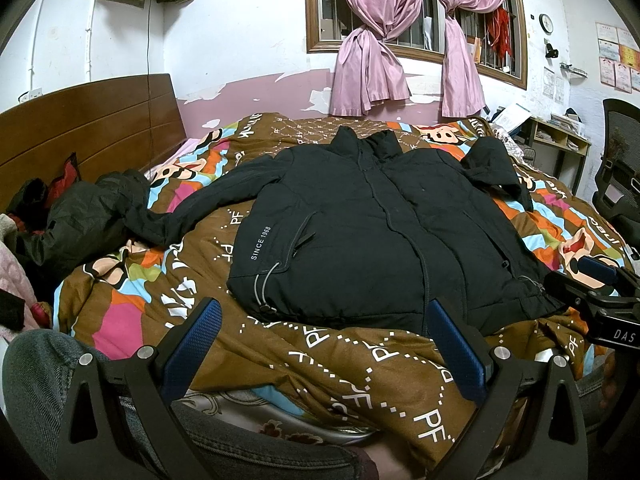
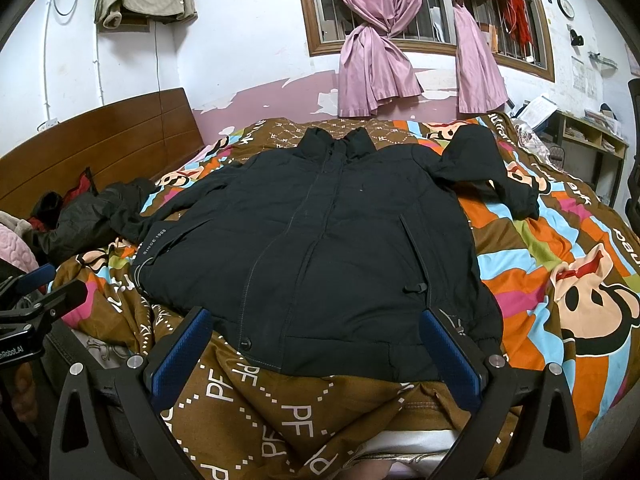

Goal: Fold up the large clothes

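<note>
A large black padded jacket (image 1: pixel 372 232) lies front up and zipped on the bed, collar toward the window, hem toward me. Its left sleeve stretches out to the left; its right sleeve (image 1: pixel 496 168) is bent at the far right. My left gripper (image 1: pixel 324 336) is open and empty, just short of the hem. My right gripper (image 2: pixel 316 344) is open and empty, its fingertips at the jacket's hem (image 2: pixel 336 356). The jacket fills the middle of the right wrist view (image 2: pixel 320 240). The right gripper also shows at the right edge of the left wrist view (image 1: pixel 592 280).
The jacket rests on a brown cartoon-print quilt (image 1: pixel 160 308). A heap of dark and pink clothes (image 1: pixel 72 216) lies at the left by the wooden headboard (image 1: pixel 80 132). A desk (image 1: pixel 560 140) and a black chair (image 1: pixel 620 168) stand at the right.
</note>
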